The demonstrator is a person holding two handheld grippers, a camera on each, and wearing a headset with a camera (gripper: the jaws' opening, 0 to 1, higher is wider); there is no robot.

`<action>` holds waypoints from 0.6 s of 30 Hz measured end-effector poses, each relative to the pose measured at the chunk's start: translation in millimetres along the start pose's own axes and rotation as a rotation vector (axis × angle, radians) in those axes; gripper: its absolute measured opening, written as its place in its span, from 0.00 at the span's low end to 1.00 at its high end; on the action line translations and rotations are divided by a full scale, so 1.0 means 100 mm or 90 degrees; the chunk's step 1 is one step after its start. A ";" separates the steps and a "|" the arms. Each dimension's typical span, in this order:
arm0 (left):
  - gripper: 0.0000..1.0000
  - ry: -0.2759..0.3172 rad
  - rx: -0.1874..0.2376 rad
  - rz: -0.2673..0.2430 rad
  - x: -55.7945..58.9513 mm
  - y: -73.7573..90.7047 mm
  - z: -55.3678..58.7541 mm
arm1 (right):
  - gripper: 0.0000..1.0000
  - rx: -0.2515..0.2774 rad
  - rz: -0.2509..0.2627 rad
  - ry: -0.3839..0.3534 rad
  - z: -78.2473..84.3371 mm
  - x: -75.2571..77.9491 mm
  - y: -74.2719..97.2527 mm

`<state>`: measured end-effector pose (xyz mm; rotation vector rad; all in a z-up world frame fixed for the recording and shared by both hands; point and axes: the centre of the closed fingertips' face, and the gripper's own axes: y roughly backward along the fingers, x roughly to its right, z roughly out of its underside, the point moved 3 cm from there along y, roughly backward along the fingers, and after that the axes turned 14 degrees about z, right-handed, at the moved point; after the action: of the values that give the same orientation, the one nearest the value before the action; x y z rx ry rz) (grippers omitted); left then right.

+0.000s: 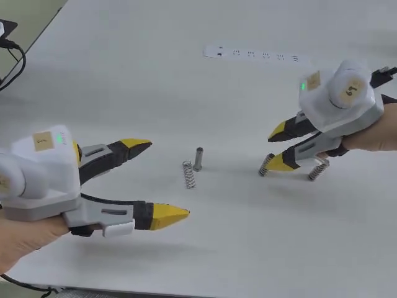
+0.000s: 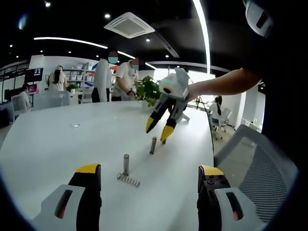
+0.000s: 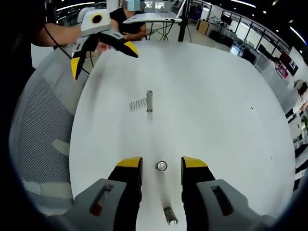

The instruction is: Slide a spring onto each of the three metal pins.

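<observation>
Since 1 spring-clad pin (image 1: 265,164) stands by the right tool (image 1: 275,149) and a 2nd spring-clad pin (image 1: 318,169) beneath it, 2 look done. The bare pin (image 1: 198,158) on the surface (image 1: 124,81) waits, its loose spring (image 1: 188,174) lying at its 7 o'clock. The left tool (image 1: 167,179) and the right both gape empty (the right gripper view adds that the 1st pin's top sits untouched between its jaws).
</observation>
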<state>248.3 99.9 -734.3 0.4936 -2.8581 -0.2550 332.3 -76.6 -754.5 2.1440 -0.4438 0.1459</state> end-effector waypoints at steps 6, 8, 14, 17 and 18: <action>0.80 0.000 0.000 -0.001 0.00 0.00 -0.02 | 0.32 0.067 0.017 -0.042 -0.05 -0.05 0.11; 0.80 -0.001 0.000 -0.001 0.00 0.00 -0.03 | 0.33 0.089 0.018 -0.042 -0.08 -0.08 0.13; 0.81 -0.004 0.000 -0.003 0.00 0.01 -0.06 | 0.38 0.189 0.022 -0.087 -0.23 -0.16 0.24; 0.81 -0.004 0.004 -0.004 0.00 0.03 -0.08 | 0.39 0.200 0.030 -0.104 -0.22 -0.14 0.28; 0.81 -0.005 0.004 -0.003 0.00 0.03 -0.09 | 0.40 0.208 0.029 -0.114 -0.22 -0.14 0.30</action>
<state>249.6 101.6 -724.9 0.5024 -2.8664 -0.2491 309.6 -70.5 -722.4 2.4797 -0.6077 0.0541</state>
